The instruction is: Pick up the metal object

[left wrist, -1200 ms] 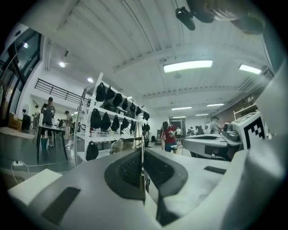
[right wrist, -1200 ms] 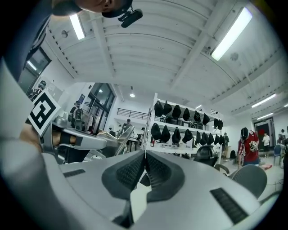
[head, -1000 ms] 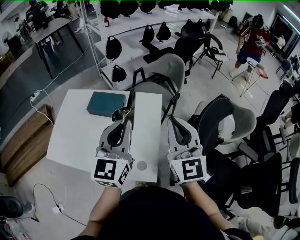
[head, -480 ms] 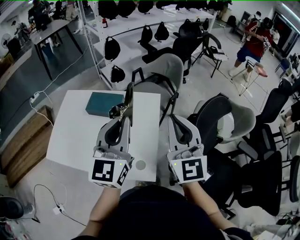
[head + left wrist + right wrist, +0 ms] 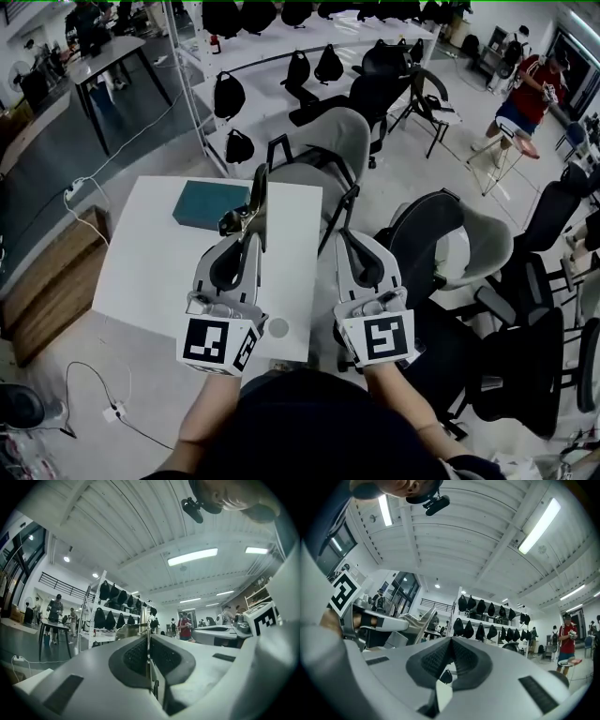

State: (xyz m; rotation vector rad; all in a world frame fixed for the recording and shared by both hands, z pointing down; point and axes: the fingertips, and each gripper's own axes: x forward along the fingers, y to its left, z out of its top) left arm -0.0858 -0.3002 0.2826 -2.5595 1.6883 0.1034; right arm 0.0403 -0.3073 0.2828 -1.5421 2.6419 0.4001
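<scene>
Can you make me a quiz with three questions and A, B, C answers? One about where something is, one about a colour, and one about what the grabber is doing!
1. Where is the box?
A. On the white table
B. On a chair seat
C. On the floor

2. What colour is the box?
A. Red
B. Teal
C. Yellow

3. What is the left gripper doing?
A. Its jaws are wide apart and empty
B. Its jaws are closed on the metal object
C. It is lying flat on the table

Answers:
1. A: the head view shows the box resting near the table's far edge.
2. B: its top is blue-green.
3. B: the left gripper view shows a thin metal strip pinched between the closed jaws.
</scene>
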